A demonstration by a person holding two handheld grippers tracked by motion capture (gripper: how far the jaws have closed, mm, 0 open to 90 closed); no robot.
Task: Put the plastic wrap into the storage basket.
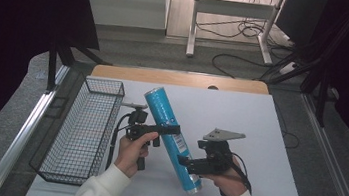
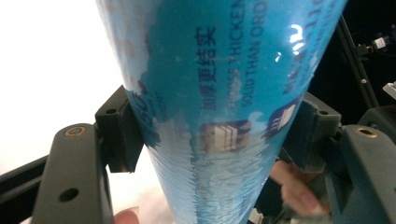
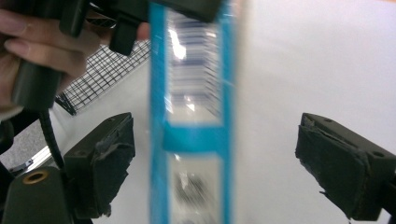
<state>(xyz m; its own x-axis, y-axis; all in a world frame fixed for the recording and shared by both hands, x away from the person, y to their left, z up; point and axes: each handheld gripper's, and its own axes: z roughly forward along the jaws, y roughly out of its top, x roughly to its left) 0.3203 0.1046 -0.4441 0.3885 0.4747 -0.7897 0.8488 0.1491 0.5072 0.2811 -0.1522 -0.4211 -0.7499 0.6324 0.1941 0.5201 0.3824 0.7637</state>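
Already the blue tube [image 1: 171,139] is lifted, slanting through the centre of the high view above the white table [image 1: 260,123]. The left gripper [image 1: 161,129] pinches it at mid-length, pads tight against its wrap. The right gripper [image 1: 189,163] has its jaws spread wide, the tube's lower end between them untouched. What seems left is laying it in the wire basket [image 1: 82,132] at lower left.

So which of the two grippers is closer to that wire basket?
Left. The left gripper grips the blue roll right beside the wire basket; the right gripper sits beyond the roll, farther away.
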